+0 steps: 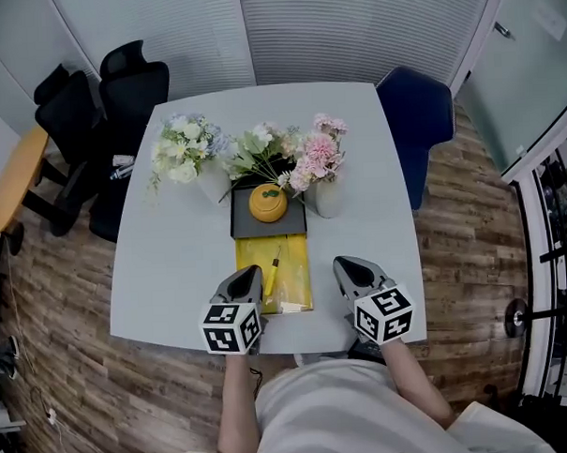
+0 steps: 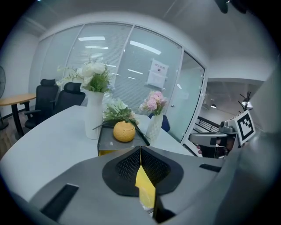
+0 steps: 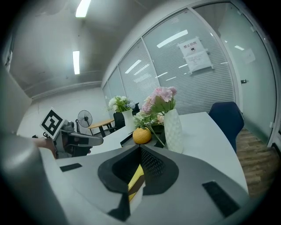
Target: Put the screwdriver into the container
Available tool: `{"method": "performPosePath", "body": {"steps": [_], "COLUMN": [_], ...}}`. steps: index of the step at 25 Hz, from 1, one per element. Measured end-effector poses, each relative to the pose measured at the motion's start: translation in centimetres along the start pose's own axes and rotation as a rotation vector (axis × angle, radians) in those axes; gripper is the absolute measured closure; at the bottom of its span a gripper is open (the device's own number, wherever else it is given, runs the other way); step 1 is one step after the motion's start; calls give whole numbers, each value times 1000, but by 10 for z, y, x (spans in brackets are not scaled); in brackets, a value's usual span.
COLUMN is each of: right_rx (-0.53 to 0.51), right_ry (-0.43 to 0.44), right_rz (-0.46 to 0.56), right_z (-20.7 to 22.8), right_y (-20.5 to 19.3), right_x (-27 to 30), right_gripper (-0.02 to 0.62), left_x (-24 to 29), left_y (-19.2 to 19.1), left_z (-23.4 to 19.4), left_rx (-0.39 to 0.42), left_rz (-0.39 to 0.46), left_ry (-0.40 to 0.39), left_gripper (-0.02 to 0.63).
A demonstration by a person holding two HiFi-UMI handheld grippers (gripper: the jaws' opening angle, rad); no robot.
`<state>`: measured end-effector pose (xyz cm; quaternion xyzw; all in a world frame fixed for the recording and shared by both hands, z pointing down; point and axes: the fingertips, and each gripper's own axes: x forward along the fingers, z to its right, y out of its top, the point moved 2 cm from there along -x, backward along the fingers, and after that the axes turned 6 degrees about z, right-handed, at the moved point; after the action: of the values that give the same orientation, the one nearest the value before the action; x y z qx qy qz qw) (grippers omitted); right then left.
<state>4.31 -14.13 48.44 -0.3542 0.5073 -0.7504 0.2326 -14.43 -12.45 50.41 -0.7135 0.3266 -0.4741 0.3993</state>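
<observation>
A screwdriver (image 1: pixel 271 266) with a yellow handle and a dark shaft lies lengthwise on the flat yellow container (image 1: pixel 293 277) at the table's near middle. My left gripper (image 1: pixel 245 275) rests at the container's left edge, and my right gripper (image 1: pixel 347 265) stands apart to its right. The jaws of both meet at the tips with nothing between them. In the left gripper view the left gripper (image 2: pixel 141 151) points at the flowers, and yellow container (image 2: pixel 146 190) shows below its tips. The right gripper (image 3: pixel 140 150) likewise has the yellow container (image 3: pixel 133 179) beneath it.
Behind the container is a dark tray (image 1: pixel 244 221) with a round yellow pot (image 1: pixel 267 203), flanked by vases of white flowers (image 1: pixel 182 148) and pink flowers (image 1: pixel 318 158). A blue chair (image 1: pixel 418 121) stands at the right, black chairs (image 1: pixel 100 107) at the left. The white table (image 1: pixel 164 273) ends near my body.
</observation>
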Motion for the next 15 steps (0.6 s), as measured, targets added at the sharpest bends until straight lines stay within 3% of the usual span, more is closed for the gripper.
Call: {"method": "performPosePath", "body": {"steps": [8, 15], "right_rx": [-32, -57], "right_ry": [8, 14], "right_rz": [50, 83], "right_z": [-12, -21], "right_y": [14, 19], "right_x": [-9, -12], "right_gripper": [580, 580], "left_x": [-27, -36], "left_y": [27, 32], "left_z": [8, 7], "left_rx": [-13, -1], "left_rz": [159, 186], "left_ry": [-24, -22], "left_gripper": [601, 601]}}
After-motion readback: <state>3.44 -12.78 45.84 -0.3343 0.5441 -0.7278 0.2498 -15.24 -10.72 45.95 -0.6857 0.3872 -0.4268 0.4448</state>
